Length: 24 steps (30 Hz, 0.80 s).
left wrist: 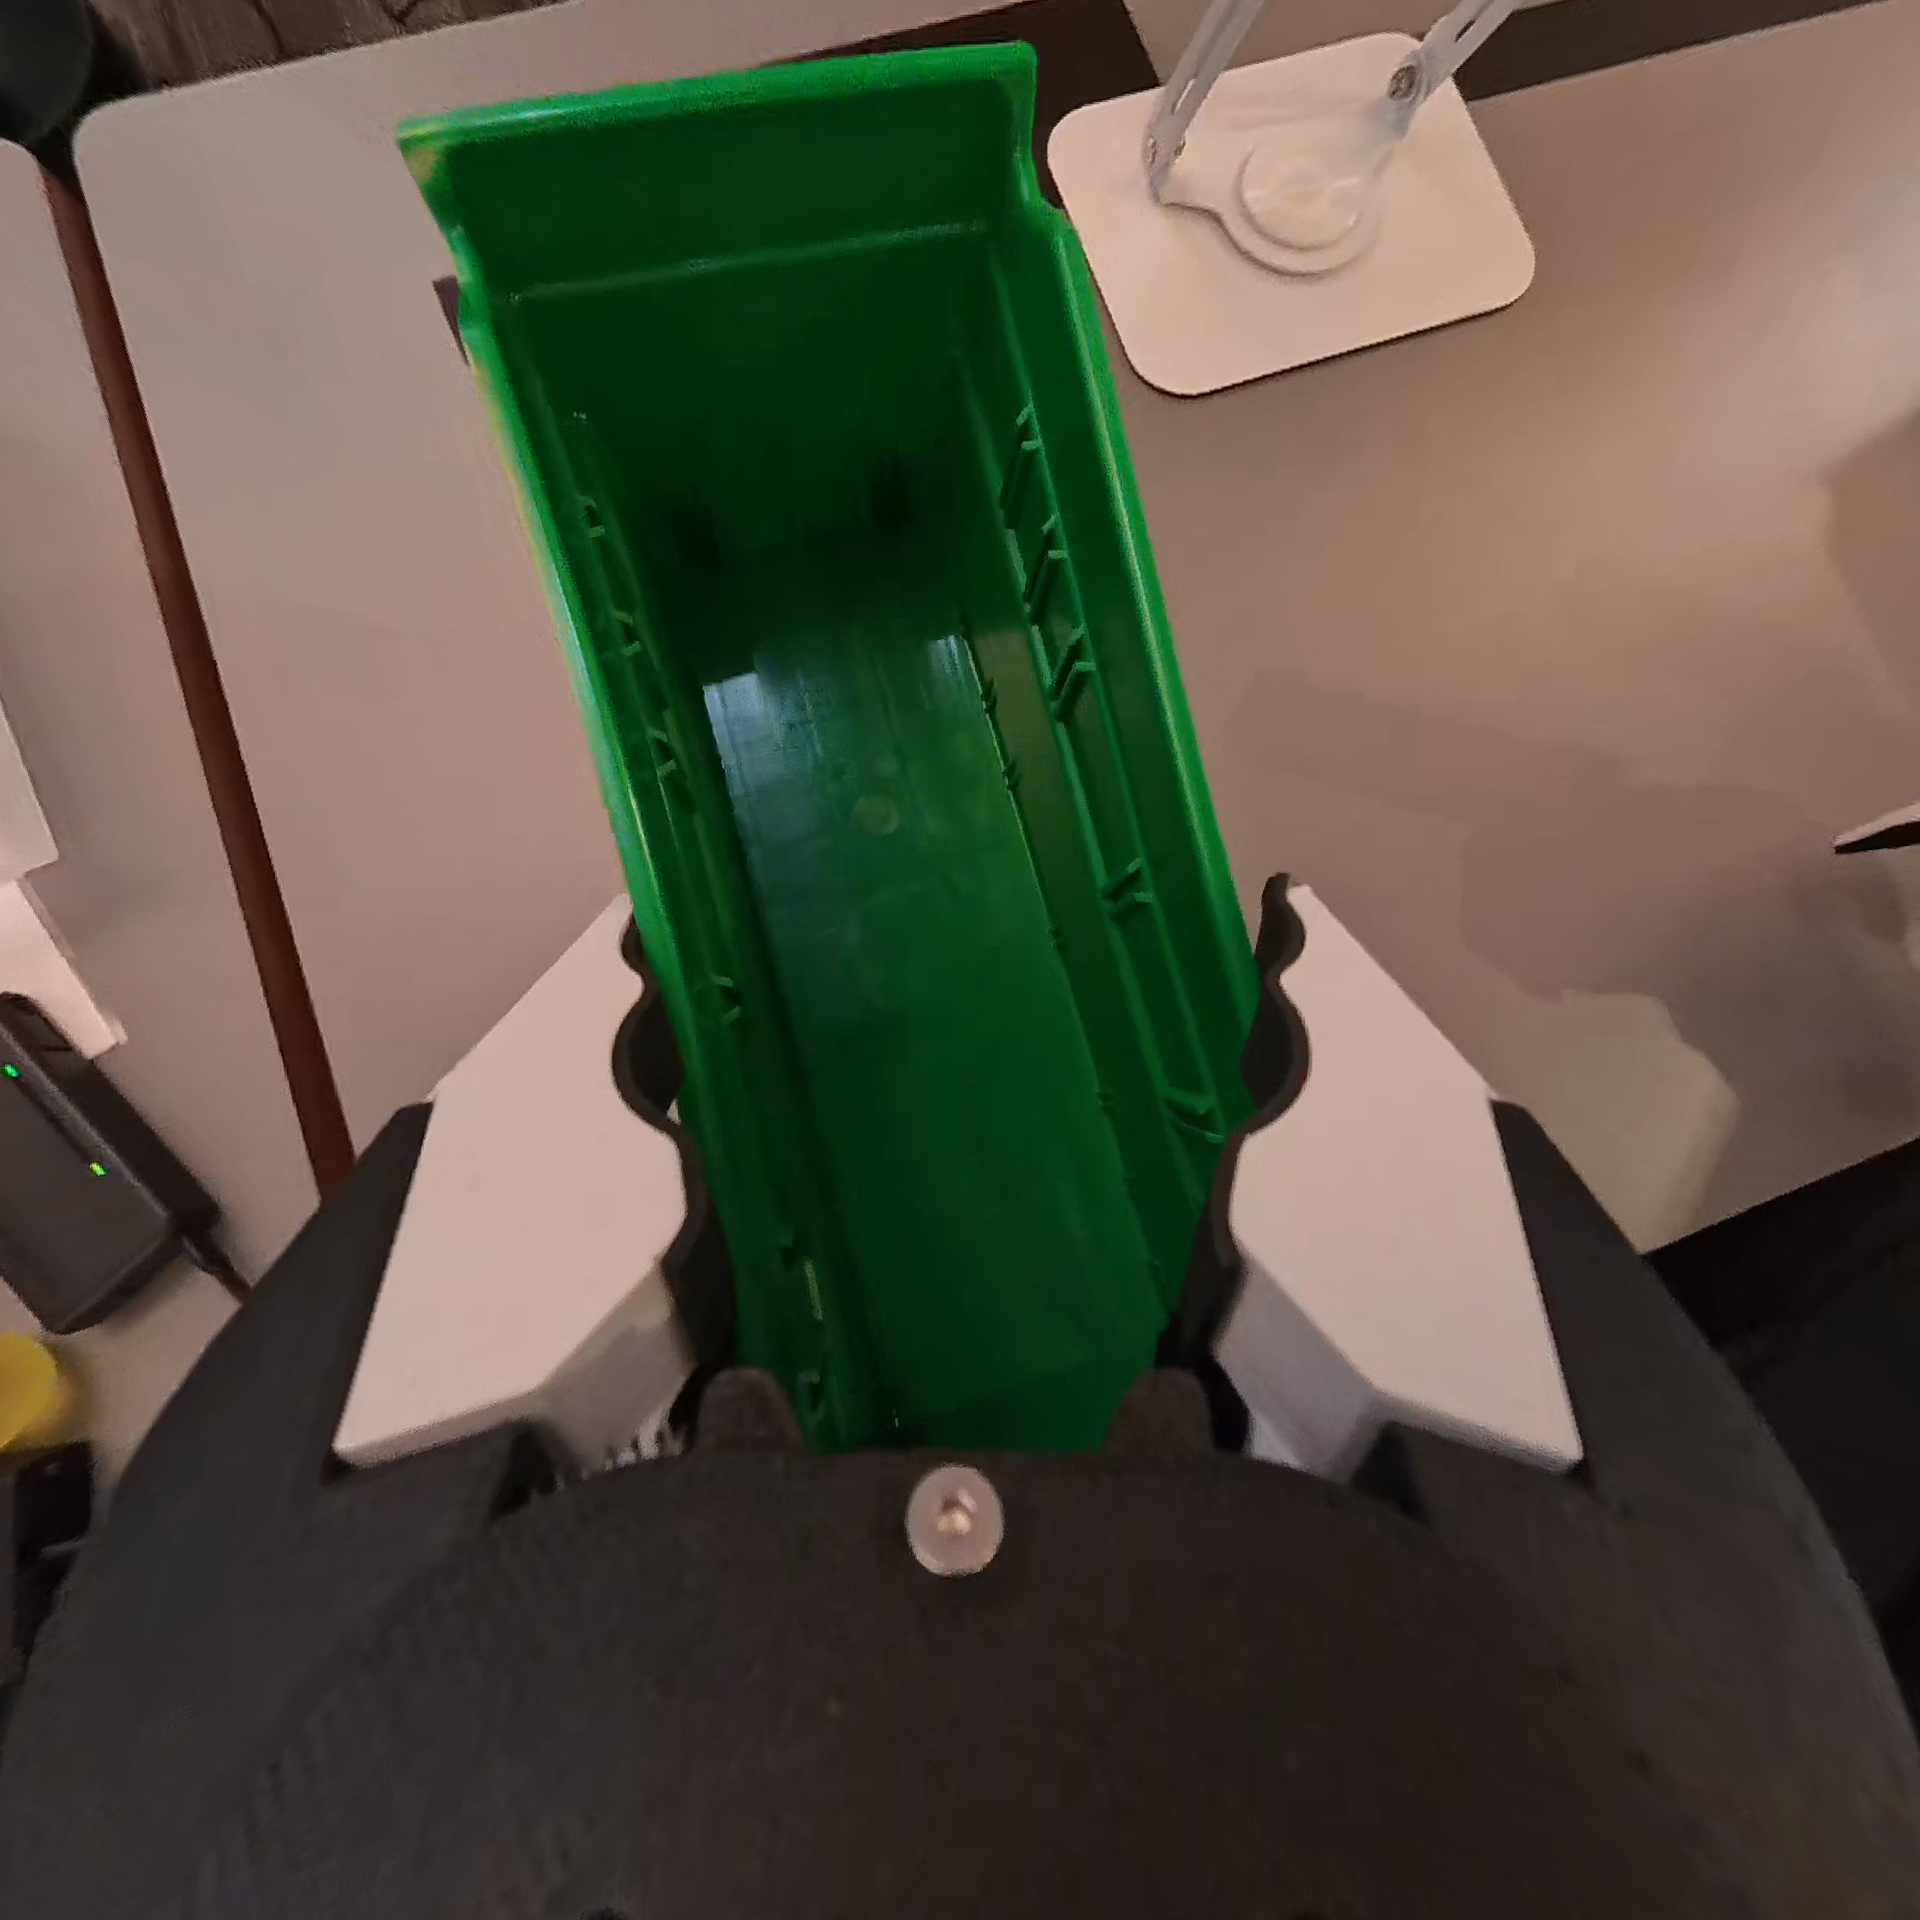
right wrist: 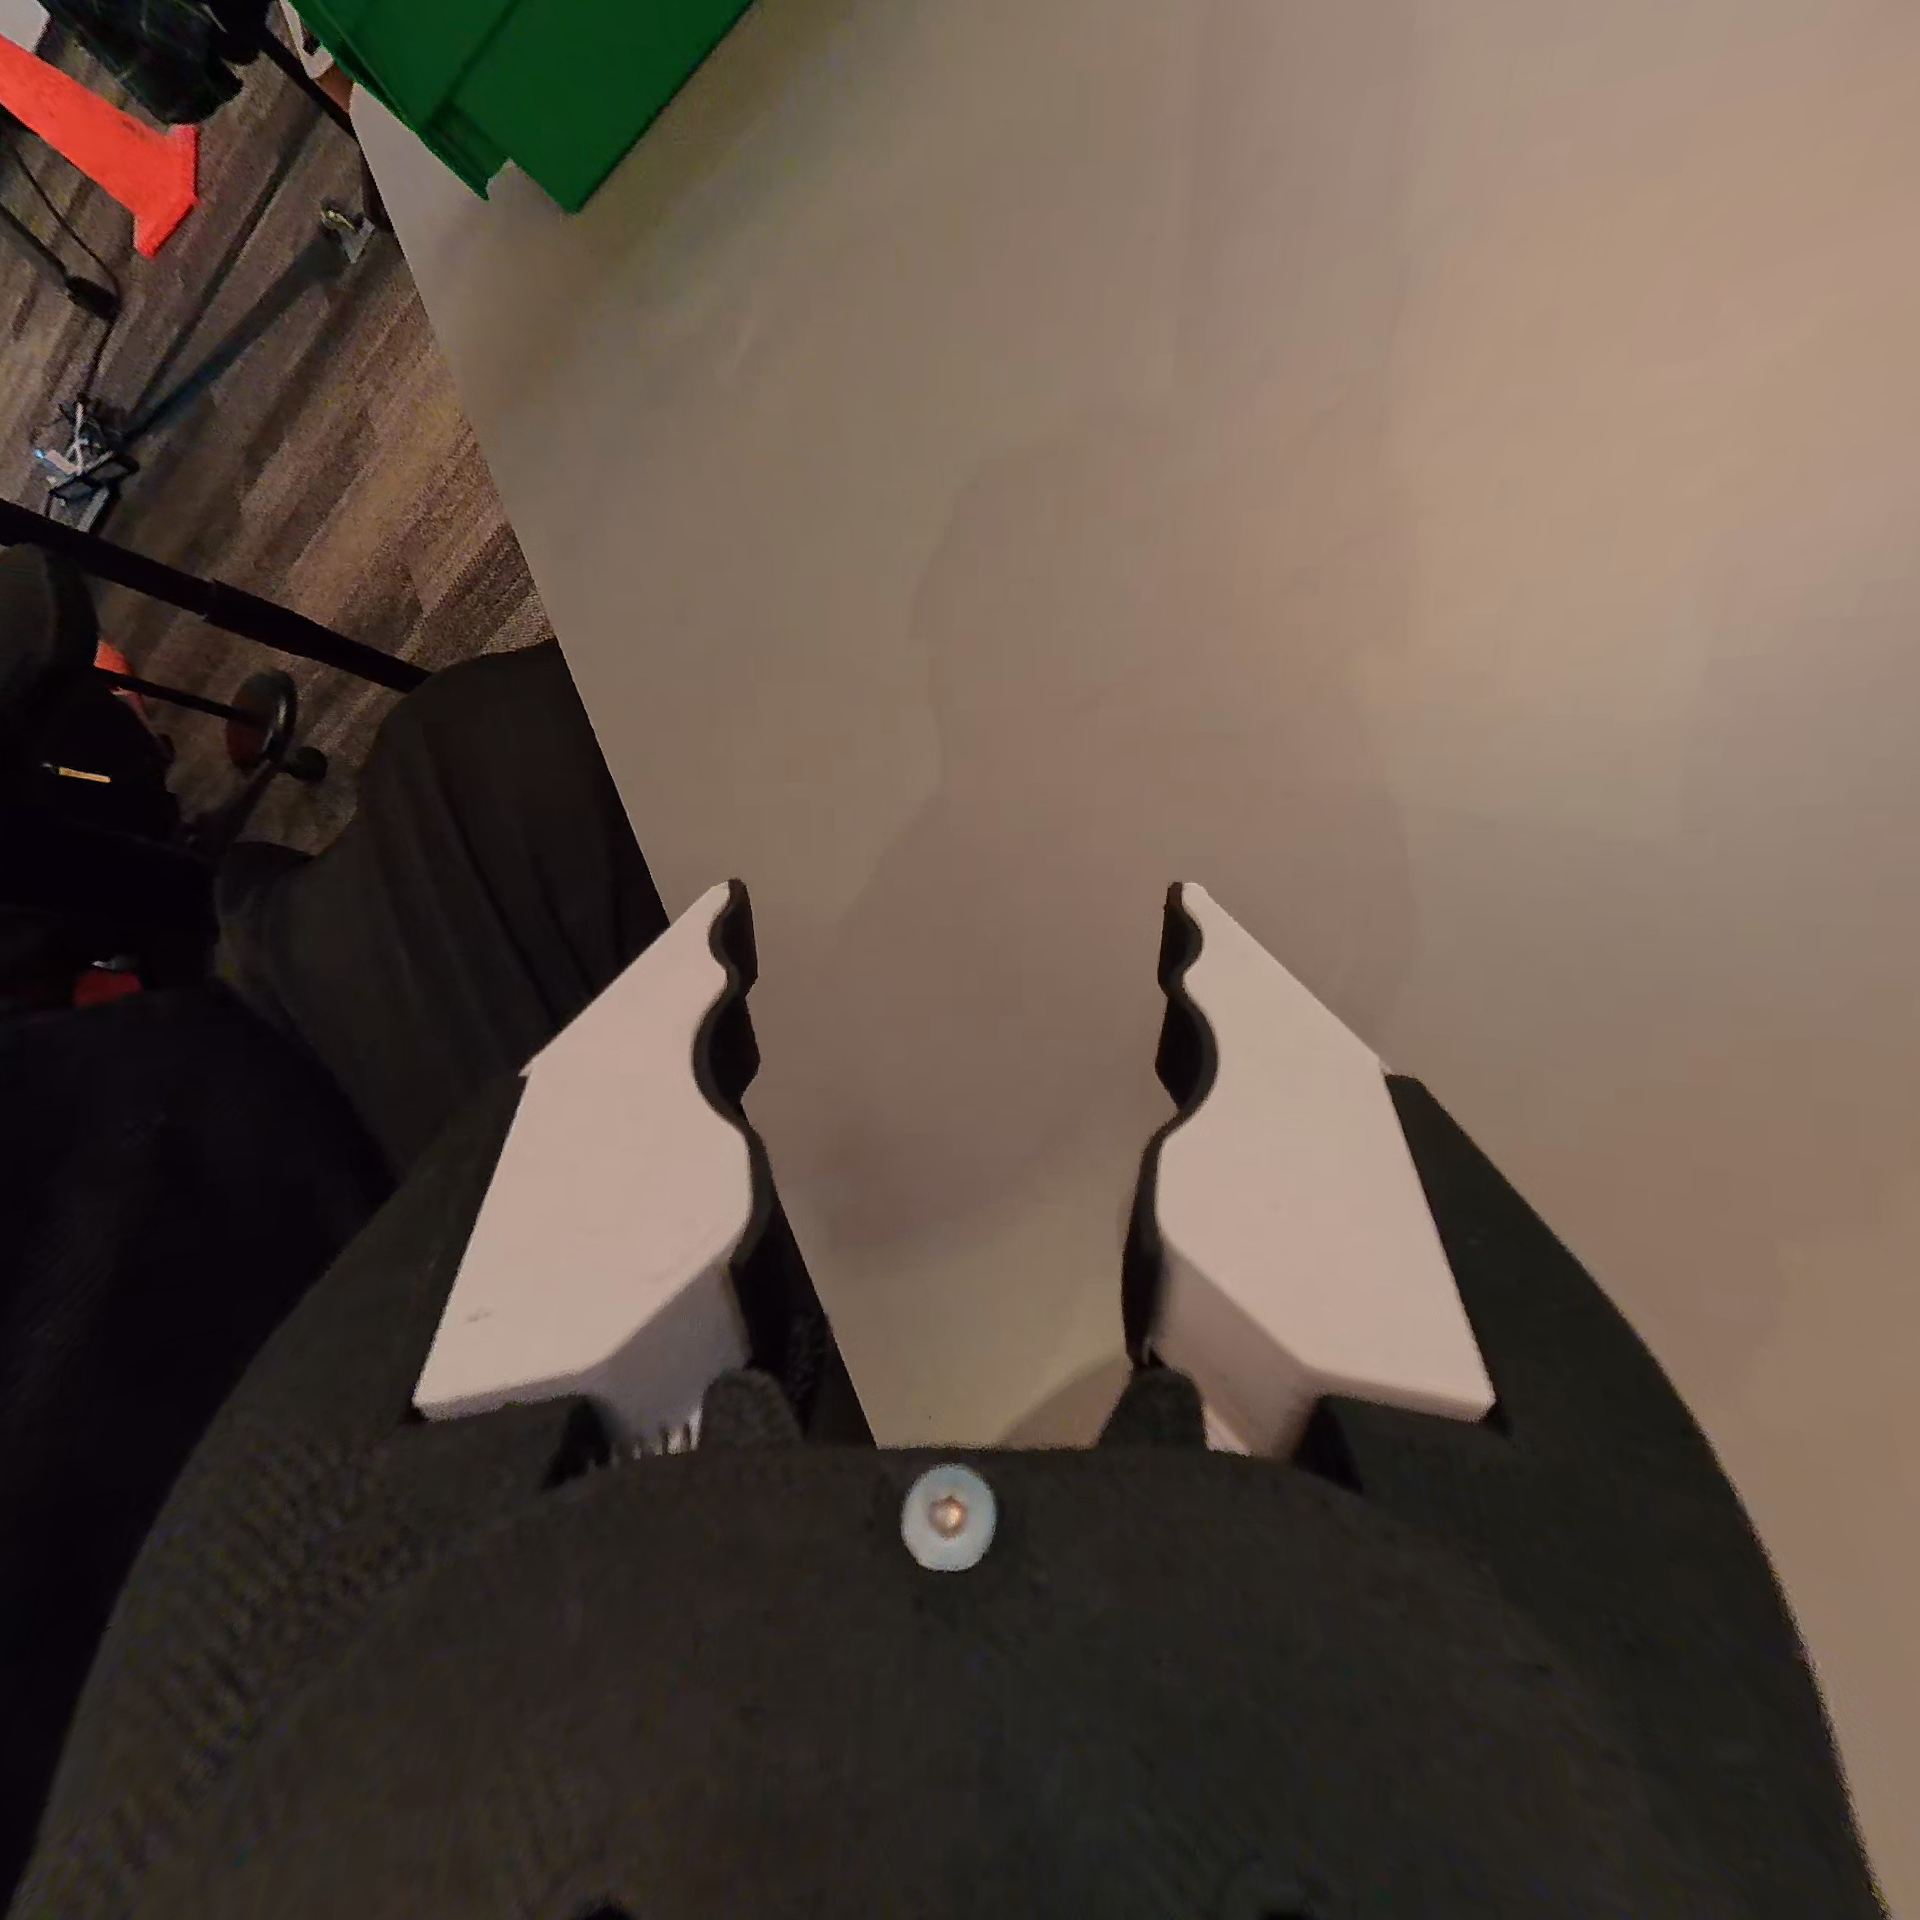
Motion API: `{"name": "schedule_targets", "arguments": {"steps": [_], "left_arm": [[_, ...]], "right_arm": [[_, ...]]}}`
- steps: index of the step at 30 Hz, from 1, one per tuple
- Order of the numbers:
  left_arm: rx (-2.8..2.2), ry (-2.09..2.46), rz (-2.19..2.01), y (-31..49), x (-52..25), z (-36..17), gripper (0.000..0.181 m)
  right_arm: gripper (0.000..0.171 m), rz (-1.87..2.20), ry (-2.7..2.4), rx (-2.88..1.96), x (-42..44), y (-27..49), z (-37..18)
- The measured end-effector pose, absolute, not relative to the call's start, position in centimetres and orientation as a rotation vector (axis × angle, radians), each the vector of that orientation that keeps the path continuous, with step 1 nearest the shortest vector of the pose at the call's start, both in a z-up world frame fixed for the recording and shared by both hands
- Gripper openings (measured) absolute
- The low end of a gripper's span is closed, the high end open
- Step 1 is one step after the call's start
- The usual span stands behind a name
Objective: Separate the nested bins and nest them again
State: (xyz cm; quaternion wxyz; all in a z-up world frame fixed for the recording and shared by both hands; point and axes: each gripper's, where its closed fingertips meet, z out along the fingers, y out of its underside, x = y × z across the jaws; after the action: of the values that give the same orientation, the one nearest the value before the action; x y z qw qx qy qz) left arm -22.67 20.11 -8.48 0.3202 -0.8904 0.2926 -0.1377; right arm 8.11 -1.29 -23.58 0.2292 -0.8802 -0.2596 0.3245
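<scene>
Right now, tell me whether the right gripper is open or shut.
Open. The right gripper has a wide gap between its fingers, with only bare table showing through it.

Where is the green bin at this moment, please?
In the left wrist view the green bin sits between the left gripper fingers, over the grey table, with a white lamp base to its right.

R gripper [right wrist: 956, 914] over pale tabletop [right wrist: 1247, 520], jaws apart, nothing btwn them; white fingers [right wrist: 613, 1174] w/ wavy black pads. Green bin [right wrist: 540, 94] at far left, cut off by top edge, on or just above table, can't tell. Left of table edge: wood-pattern floor [right wrist: 312, 436], orange piece [right wrist: 104, 156], black stand legs [right wrist: 208, 613], dark fabric [right wrist: 468, 831].
</scene>
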Motion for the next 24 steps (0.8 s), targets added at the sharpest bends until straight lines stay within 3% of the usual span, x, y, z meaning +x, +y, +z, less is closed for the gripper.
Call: {"name": "schedule_targets", "arguments": {"steps": [7,15,20,24], "left_arm": [[-2.376,0.795,-0.383,21.4,-24.3,-9.2,0.111],[-2.445,0.853,-0.305,21.3,-23.4,-14.7,0.12],[-2.416,0.804,-0.361,21.8,-23.3,-15.6,0.13],[-2.302,0.749,-0.464,21.8,-22.5,-12.3,0.15]], "right_arm": [[0.076,0.905,-0.716,-2.429,8.1,-1.3,-23.9],[0.077,0.905,-0.725,-2.44,8.2,-1.4,-24.3],[0.084,0.88,-0.731,-2.419,8.7,-1.2,-23.7],[0.092,0.859,-0.74,-2.361,9.6,-1.0,-21.3]]}}
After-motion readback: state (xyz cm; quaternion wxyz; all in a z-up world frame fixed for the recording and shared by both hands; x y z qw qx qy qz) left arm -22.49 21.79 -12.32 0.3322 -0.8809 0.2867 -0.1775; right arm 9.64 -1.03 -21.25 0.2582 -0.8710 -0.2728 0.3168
